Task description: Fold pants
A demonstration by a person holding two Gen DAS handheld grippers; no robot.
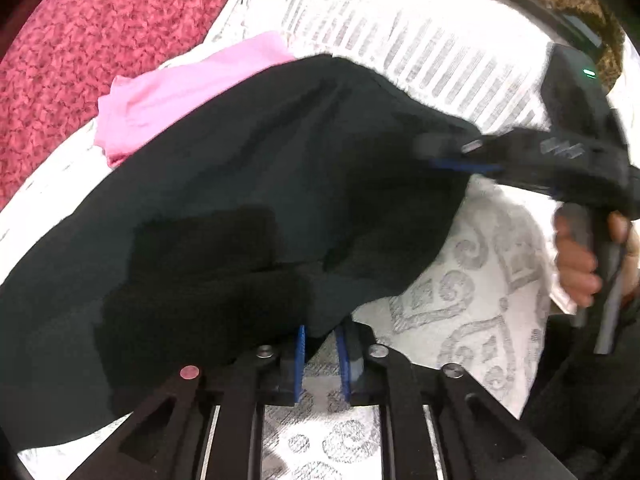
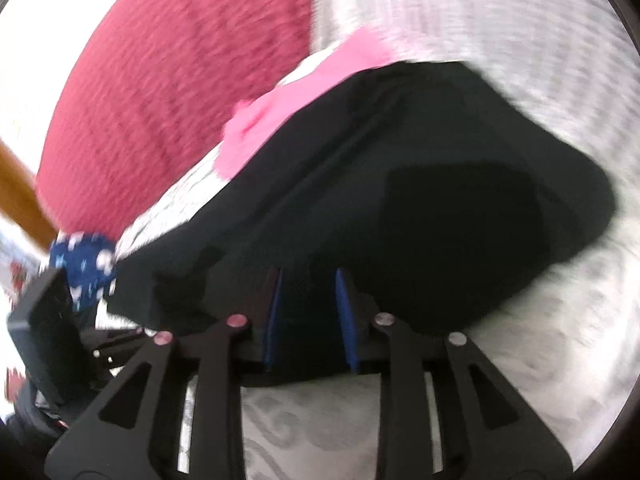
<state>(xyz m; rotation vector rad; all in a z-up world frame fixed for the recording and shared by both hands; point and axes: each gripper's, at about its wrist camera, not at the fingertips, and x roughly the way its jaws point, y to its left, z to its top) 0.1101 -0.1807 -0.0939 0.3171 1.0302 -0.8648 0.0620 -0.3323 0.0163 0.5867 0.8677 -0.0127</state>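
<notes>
Two grippers hold the black pants up off the bed, one at each near corner, so the cloth hangs spread between them and, by the look of it, can be carried over as one fold; the left gripper has its blue-padded fingers pinching a hem, and the right gripper seen across from it grips the other corner; from the right wrist view its fingers stand a little apart with dark cloth between them, so the clamp looks real though the blur makes it uncertain; the far edge of the pants lies over a pink garment; patterned white bedcover lies open below and to the right, giving room to lay the fold down; a red blanket borders the far left.
</notes>
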